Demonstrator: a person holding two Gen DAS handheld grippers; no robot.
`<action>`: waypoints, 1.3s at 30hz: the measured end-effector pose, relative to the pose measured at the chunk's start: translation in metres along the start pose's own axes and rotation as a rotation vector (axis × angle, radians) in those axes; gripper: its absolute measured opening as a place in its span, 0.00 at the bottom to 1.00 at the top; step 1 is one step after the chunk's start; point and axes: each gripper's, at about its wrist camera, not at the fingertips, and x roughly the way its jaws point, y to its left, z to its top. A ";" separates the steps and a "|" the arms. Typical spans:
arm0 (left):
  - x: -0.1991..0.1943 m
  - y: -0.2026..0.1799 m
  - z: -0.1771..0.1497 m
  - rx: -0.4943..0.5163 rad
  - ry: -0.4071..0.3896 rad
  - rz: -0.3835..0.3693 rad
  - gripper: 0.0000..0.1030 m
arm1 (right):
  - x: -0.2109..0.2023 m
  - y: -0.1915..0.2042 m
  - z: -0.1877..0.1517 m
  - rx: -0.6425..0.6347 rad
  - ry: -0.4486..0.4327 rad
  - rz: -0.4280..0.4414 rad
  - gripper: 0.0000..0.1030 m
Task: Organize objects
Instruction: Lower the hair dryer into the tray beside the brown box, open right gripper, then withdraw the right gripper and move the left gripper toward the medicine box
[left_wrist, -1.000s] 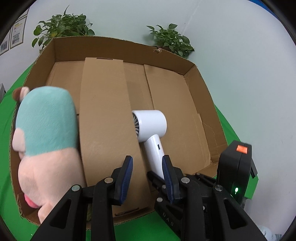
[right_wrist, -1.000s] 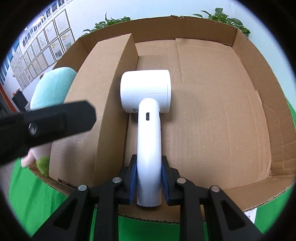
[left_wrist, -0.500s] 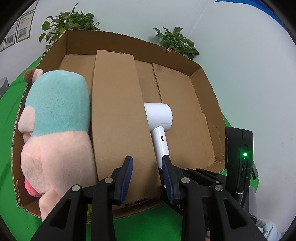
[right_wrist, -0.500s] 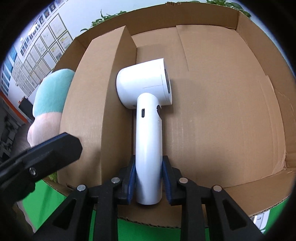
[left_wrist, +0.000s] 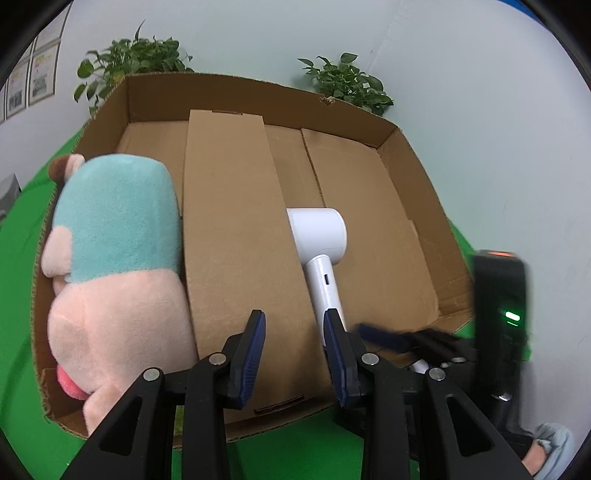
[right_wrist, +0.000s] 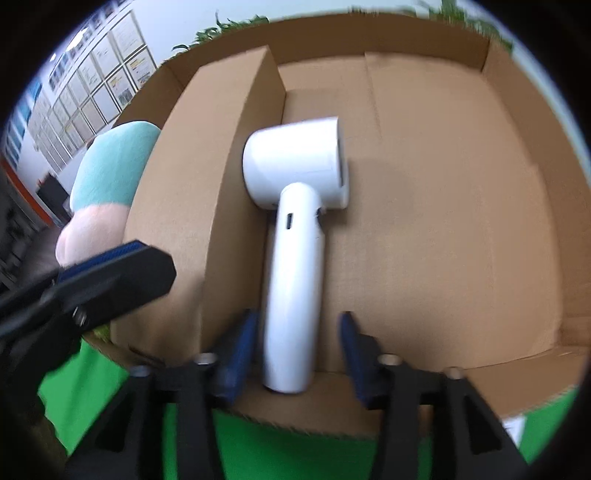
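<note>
We judge the white plastic hair dryer (right_wrist: 295, 236) rigid, slick, top-heavy: grip mid-handle. Both grippers, right (right_wrist: 297, 347) and left (left_wrist: 293, 354), have jaws apart, empty.

Pale grey-white wall (left_wrist: 461, 92) behind, evenly lit, no hard shadows. Two leafy potted plants against it: a larger one at left (left_wrist: 133, 59), a smaller one at right (left_wrist: 347, 83). Framed papers (left_wrist: 40, 77) hung on the wall at far left. Bright green cloth (left_wrist: 22, 236) spread flat over the table. From the right wrist view, rows of framed sheets (right_wrist: 92, 85) across a further wall at upper left, an orange strip (right_wrist: 26, 195) below them, blurred dark furniture (right_wrist: 53, 195) beside it.
</note>
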 end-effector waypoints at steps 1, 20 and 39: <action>-0.002 -0.002 -0.001 0.015 -0.012 0.017 0.29 | -0.008 -0.005 -0.005 -0.007 -0.032 -0.005 0.81; -0.072 -0.075 -0.079 0.113 -0.306 0.337 0.99 | -0.099 -0.011 -0.049 0.056 -0.371 -0.101 1.00; -0.082 -0.078 -0.099 0.089 -0.280 0.387 0.99 | -0.092 -0.021 -0.056 0.089 -0.323 -0.081 1.00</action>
